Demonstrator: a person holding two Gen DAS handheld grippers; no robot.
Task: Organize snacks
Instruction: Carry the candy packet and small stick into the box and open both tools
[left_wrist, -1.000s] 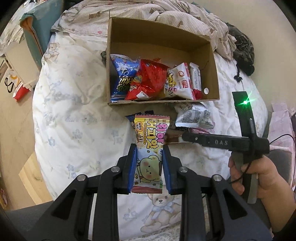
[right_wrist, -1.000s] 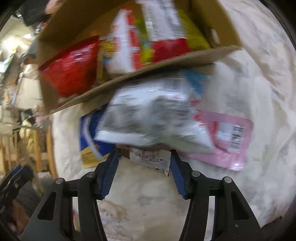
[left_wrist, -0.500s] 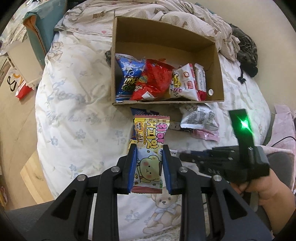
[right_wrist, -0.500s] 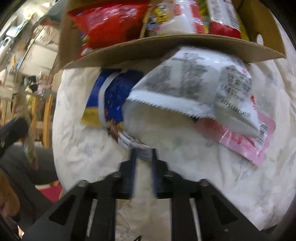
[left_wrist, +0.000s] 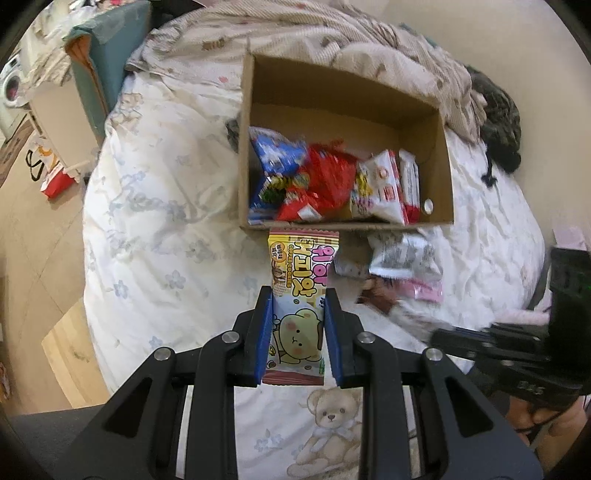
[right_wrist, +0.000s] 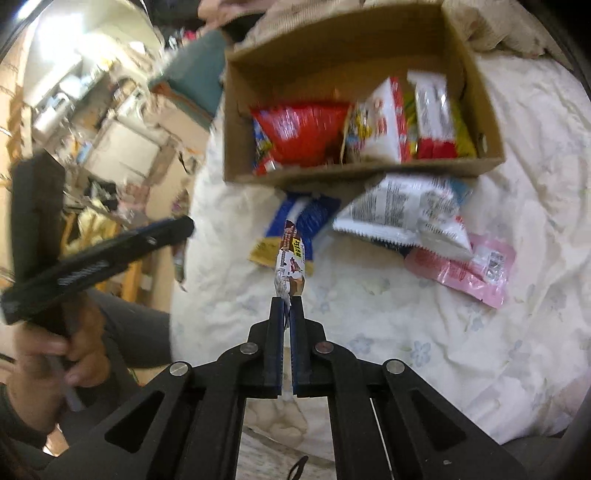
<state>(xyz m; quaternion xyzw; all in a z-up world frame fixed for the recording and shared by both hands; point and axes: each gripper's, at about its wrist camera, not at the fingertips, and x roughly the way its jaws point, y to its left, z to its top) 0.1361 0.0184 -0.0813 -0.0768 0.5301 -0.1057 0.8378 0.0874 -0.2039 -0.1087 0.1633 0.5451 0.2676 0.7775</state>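
My left gripper (left_wrist: 298, 295) is shut on a pink and yellow bear-print snack pack (left_wrist: 300, 291), held above the bed just in front of the cardboard box (left_wrist: 243, 147). My right gripper (right_wrist: 287, 301) is shut on the end of a small brown and white snack bar (right_wrist: 290, 262), lifted off the bed. The box (right_wrist: 369, 173) holds a blue bag (left_wrist: 275, 158), a red bag (left_wrist: 328, 177) and white-red packs (left_wrist: 388, 184). A white bag (right_wrist: 402, 210), a pink pack (right_wrist: 465, 273) and a blue-yellow pack (right_wrist: 295, 221) lie on the bed before the box.
The bed (left_wrist: 166, 229) has a white floral cover with a crumpled blanket (left_wrist: 332, 40) behind the box. A dark cloth (left_wrist: 498, 125) lies at the far right. A teal box (left_wrist: 99, 74) and wooden floor (left_wrist: 33, 236) are left of the bed.
My right gripper closed on the small snack bar and pulled it up and back from under the white bag. My left gripper moved its bear pack closer to the box.
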